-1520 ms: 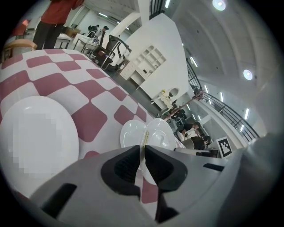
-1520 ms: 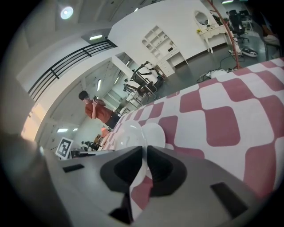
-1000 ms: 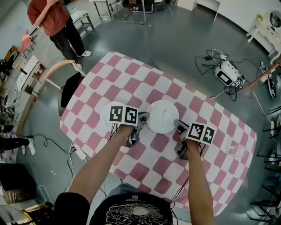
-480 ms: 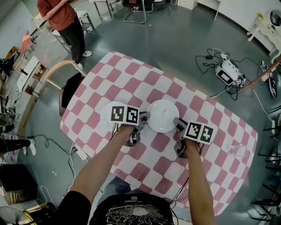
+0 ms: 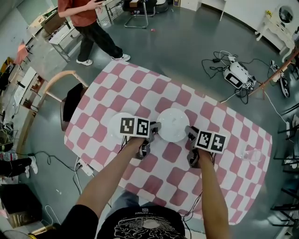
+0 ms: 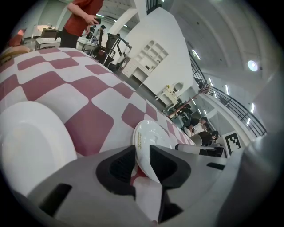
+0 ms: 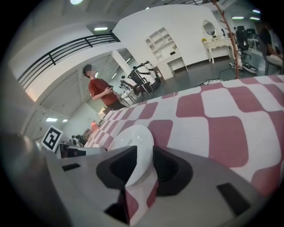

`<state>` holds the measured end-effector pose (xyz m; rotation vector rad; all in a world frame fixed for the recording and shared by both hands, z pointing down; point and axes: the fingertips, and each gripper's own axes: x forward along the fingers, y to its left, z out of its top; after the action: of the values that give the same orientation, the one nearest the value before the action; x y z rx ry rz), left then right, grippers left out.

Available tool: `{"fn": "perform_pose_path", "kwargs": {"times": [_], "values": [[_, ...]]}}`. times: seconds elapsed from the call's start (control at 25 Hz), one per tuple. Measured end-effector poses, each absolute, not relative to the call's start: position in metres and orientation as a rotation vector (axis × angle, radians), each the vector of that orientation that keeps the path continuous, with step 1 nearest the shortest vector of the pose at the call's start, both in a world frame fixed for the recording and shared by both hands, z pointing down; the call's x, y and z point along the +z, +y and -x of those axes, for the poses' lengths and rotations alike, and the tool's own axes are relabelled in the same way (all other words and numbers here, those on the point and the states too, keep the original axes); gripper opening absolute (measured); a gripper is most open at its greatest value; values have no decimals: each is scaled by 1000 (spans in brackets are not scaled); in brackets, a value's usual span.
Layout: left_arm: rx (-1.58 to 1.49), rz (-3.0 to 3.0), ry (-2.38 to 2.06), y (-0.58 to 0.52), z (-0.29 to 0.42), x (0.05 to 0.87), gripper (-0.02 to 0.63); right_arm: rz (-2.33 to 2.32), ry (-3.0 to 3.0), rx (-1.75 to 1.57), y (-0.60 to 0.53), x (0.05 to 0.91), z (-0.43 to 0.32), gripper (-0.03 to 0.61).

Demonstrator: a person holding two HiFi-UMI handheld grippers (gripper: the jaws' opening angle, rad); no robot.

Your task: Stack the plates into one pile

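Note:
A white plate (image 5: 173,124) lies flat on the pink-and-white checked table (image 5: 140,88). My left gripper (image 5: 154,127) is at its left rim and my right gripper (image 5: 189,132) at its right rim. In the left gripper view the plate's rim (image 6: 148,135) sits between the jaws of the left gripper (image 6: 142,159), which have just been opening, and the pads no longer press on it. In the right gripper view the rim (image 7: 133,137) likewise stands in the gap of the right gripper (image 7: 145,156), whose jaws have also just been opening. A second white plate (image 5: 115,123) (image 6: 31,150) lies to the left.
A wooden chair (image 5: 70,100) stands at the table's left side. A person in a red top (image 5: 86,14) walks beyond the far corner. A clear object (image 5: 252,155) lies near the table's right end. Cables and a device (image 5: 238,74) lie on the floor.
The person in red has walked to the right beyond the table. Both grippers have stayed at the plate's two sides, and the plate has not moved.

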<state>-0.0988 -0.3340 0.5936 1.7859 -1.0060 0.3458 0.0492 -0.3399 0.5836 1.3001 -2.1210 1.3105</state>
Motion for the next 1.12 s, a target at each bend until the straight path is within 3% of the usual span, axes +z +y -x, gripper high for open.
{"fn": "perform_pose_path", "kwargs": {"times": [0.52,1.12], "values": [[380,-1946,-1048,-328,128,553,117,-1361,-2261,1203,-327,532,-17,130],[330,-2213,-1202,-316,210,479,218,-1420,-2417,958,-298,464,60,215]]}}
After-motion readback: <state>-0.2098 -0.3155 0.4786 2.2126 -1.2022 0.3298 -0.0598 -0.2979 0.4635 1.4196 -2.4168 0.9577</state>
